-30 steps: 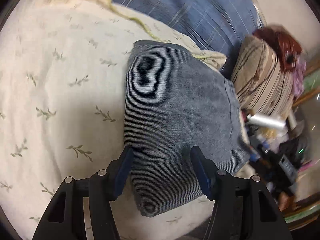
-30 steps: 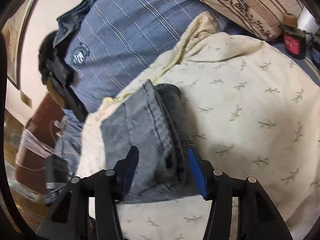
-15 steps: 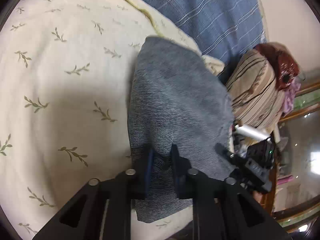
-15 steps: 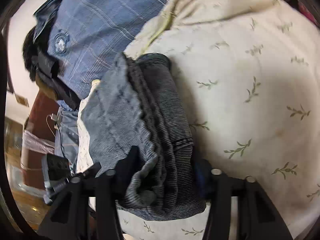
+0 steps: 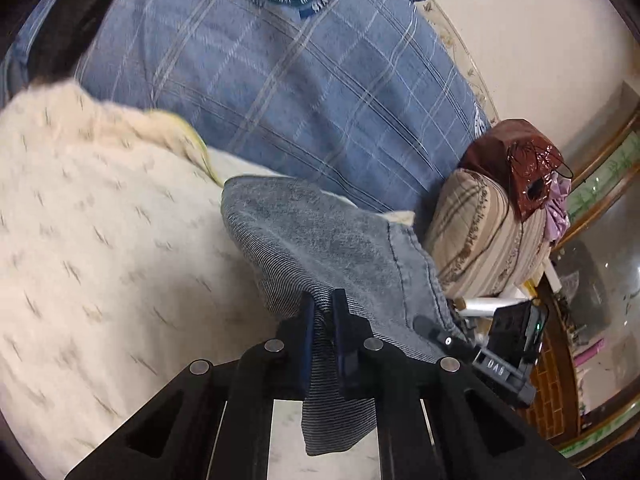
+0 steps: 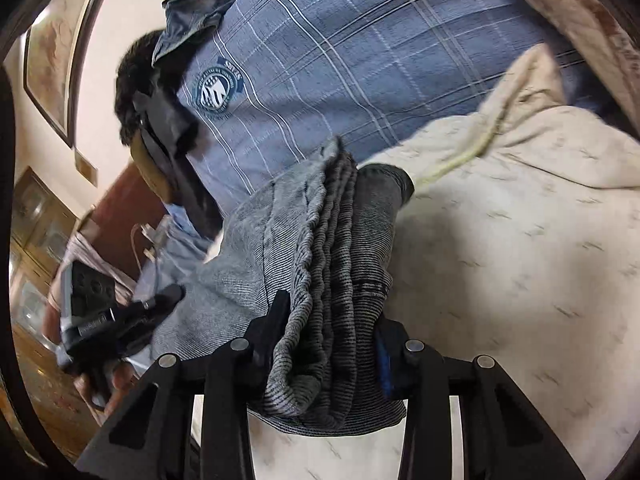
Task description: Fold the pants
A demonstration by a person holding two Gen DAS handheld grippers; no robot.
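Note:
The folded grey-blue pants are lifted off the cream leaf-print bedspread. My left gripper is shut on a thin edge of the pants, with cloth hanging down between the fingers. In the right wrist view the pants show as a thick stack of folded layers. My right gripper is shut on that stack, its fingers held wide by the thickness. The other gripper shows at the left of that view.
A person in a blue plaid shirt is close behind the pants. A striped pillow with a brown bag on it lies at the right. The bedspread fills the right of the right wrist view. Cluttered floor and furniture lie beyond the bed edge.
Both grippers closed on the pants, then lifted them off the bedspread towards the person. The views tilted up and now show the shirt.

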